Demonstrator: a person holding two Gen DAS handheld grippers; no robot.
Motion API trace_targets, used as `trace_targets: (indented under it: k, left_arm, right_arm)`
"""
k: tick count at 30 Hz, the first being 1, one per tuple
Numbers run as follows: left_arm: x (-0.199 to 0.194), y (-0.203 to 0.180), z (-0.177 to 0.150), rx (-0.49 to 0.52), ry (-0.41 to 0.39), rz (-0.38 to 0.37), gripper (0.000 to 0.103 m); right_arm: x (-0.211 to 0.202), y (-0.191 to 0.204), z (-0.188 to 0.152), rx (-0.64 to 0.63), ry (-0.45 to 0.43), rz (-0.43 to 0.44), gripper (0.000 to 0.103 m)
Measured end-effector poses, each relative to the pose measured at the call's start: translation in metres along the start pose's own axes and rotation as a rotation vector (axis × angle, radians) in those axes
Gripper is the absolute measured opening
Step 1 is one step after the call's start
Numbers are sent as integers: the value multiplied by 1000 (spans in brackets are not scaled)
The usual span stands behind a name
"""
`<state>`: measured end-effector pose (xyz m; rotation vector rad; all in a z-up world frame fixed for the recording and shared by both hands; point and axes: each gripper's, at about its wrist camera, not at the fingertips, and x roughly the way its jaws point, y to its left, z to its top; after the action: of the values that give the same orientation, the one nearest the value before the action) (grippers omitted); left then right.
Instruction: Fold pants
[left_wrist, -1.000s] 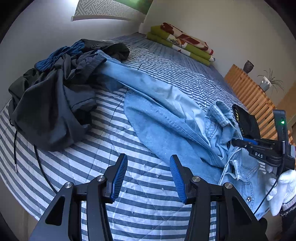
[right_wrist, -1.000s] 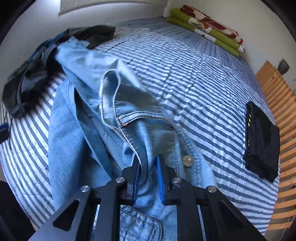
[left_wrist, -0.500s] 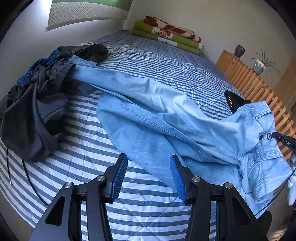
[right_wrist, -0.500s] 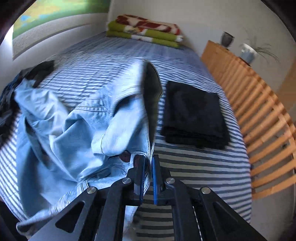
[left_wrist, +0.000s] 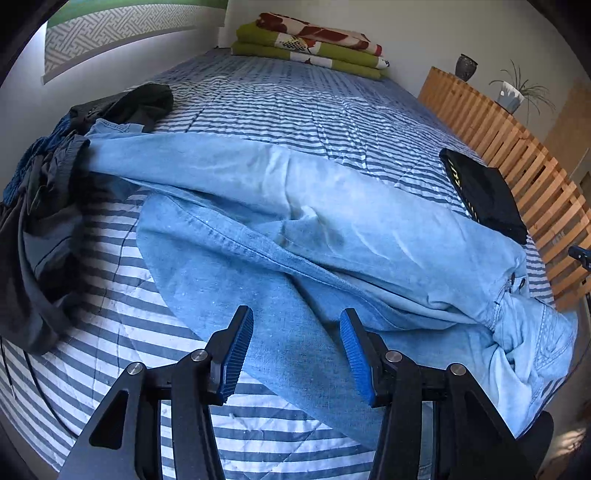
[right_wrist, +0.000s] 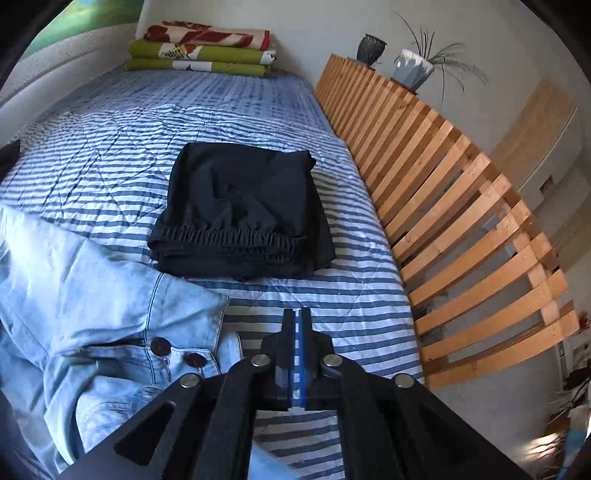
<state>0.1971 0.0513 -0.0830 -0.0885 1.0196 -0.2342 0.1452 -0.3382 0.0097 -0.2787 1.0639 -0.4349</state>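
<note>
Light blue jeans (left_wrist: 332, 221) lie stretched across the striped bed (left_wrist: 295, 99), legs running left to a dark clothes pile, buttoned waist (right_wrist: 159, 347) bunched at the right front corner. My left gripper (left_wrist: 295, 350) hovers open just above the near leg, nothing between its blue pads. In the right wrist view, my right gripper (right_wrist: 296, 332) is shut over the striped cover, just right of the waistband. No cloth shows between its fingers. Its tip (left_wrist: 580, 254) shows at the far right of the left wrist view, apart from the jeans.
Folded black pants (right_wrist: 243, 214) lie on the bed beyond the right gripper. A heap of dark clothes (left_wrist: 48, 206) covers the left side. Folded green and red blankets (right_wrist: 199, 48) sit at the head. A wooden slatted frame (right_wrist: 461, 221) borders the right edge.
The right gripper dragged the jeans' waist rightward and now sits past it with no denim between its fingers. The jeans lie stretched out flatter. The left gripper stayed open, moving slightly closer.
</note>
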Motion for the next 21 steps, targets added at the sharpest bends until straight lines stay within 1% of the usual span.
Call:
trace_targets:
  k: [1,3,6,8,10,11,12,13,15,17,18,21]
  left_arm:
    - [4,-2,0,4,8,-2,54]
    - [8,-7,-2,17,20,-2,55]
    - [12,-11,-6,24,31,-8,55]
    - [12,-13,-10,20,41,-13,55]
    - [8,-18,-19,6,49,-24,55]
    - [6,-24,-23,12,54,-30,55]
    - [3,-34,-29,39,60,-30,55]
    - [0,-47,-34,74,61,-34,55]
    - [-10,-84,-45,156,54,-66,55]
    - [-18,-132,-54,256,50,-130,57]
    - [-20,-155,-59,302,48,-164,63]
    - [-23,-233,-71,440,39,-279,77]
  right_arm:
    - [-4,1,-3,-8,-1,27,41]
    - [-16,6,-16,-21,-16,67,57]
    - [-24,13,-36,-57,-1,90,58]
    - [-18,17,-46,-67,26,94,59]
    - [-5,14,-53,-46,57,106,62]
    - [4,10,-54,-20,72,128,62]
    - [12,6,-54,10,83,157,62]
    - [23,0,-53,51,98,192,62]
    - [40,-11,-46,120,116,247,62]
    - [56,-18,-38,173,129,285,62]
    - [64,-21,-32,188,138,297,62]
    - [79,-23,-18,196,153,318,62]
